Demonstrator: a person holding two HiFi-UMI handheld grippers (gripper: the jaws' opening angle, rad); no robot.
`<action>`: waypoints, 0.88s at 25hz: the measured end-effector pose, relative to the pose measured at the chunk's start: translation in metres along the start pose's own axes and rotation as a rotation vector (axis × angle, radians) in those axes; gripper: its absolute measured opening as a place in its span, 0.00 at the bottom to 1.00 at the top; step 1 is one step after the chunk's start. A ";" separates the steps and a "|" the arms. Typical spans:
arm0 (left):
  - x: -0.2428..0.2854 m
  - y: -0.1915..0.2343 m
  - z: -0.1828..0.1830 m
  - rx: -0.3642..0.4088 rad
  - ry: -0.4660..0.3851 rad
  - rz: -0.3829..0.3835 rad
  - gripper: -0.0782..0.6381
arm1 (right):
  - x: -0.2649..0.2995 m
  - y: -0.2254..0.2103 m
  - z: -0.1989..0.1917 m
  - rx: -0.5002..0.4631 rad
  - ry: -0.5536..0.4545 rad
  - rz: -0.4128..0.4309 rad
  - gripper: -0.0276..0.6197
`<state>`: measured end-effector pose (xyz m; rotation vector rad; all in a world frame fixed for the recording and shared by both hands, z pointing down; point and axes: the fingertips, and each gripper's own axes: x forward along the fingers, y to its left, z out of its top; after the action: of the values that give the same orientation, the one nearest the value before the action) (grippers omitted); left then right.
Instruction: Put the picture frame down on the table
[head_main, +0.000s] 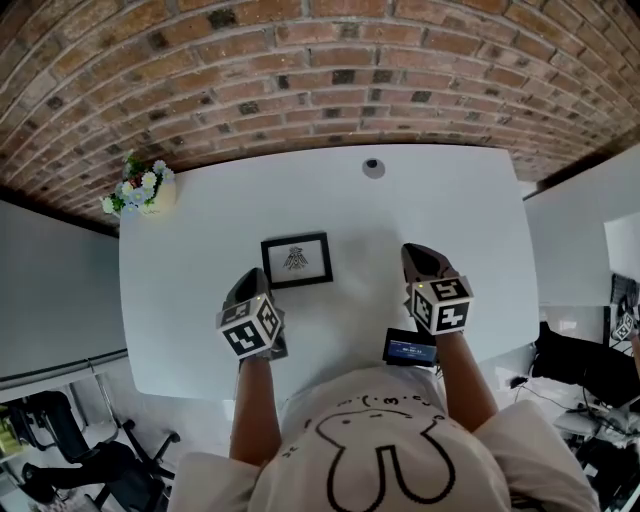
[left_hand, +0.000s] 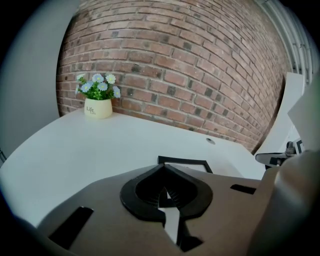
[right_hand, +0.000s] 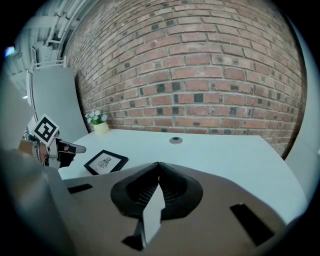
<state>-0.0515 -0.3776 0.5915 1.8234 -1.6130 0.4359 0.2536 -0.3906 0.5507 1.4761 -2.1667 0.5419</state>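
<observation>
Picture frame (head_main: 297, 260) lies flat on table (head_main: 450, 200), centre of head view. Left gripper (left_hand: 162, 168) and right gripper (right_hand: 159, 165) both closed, empty. Looks done; pull back without nudging it.

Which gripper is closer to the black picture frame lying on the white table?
Left. The left gripper sits just beside the black picture frame's near left corner. The right gripper is farther off to the frame's right, with bare white table between them.
</observation>
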 end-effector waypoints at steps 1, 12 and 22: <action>-0.003 -0.001 0.002 0.006 -0.010 -0.003 0.13 | -0.003 0.000 0.001 0.000 -0.007 -0.003 0.07; -0.037 -0.016 0.027 0.077 -0.146 -0.045 0.12 | -0.036 0.009 0.025 -0.052 -0.120 -0.035 0.07; -0.075 -0.026 0.078 0.158 -0.363 -0.076 0.12 | -0.075 0.007 0.088 -0.110 -0.375 -0.079 0.07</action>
<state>-0.0533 -0.3724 0.4803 2.1729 -1.7793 0.2104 0.2574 -0.3802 0.4350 1.7009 -2.3567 0.1206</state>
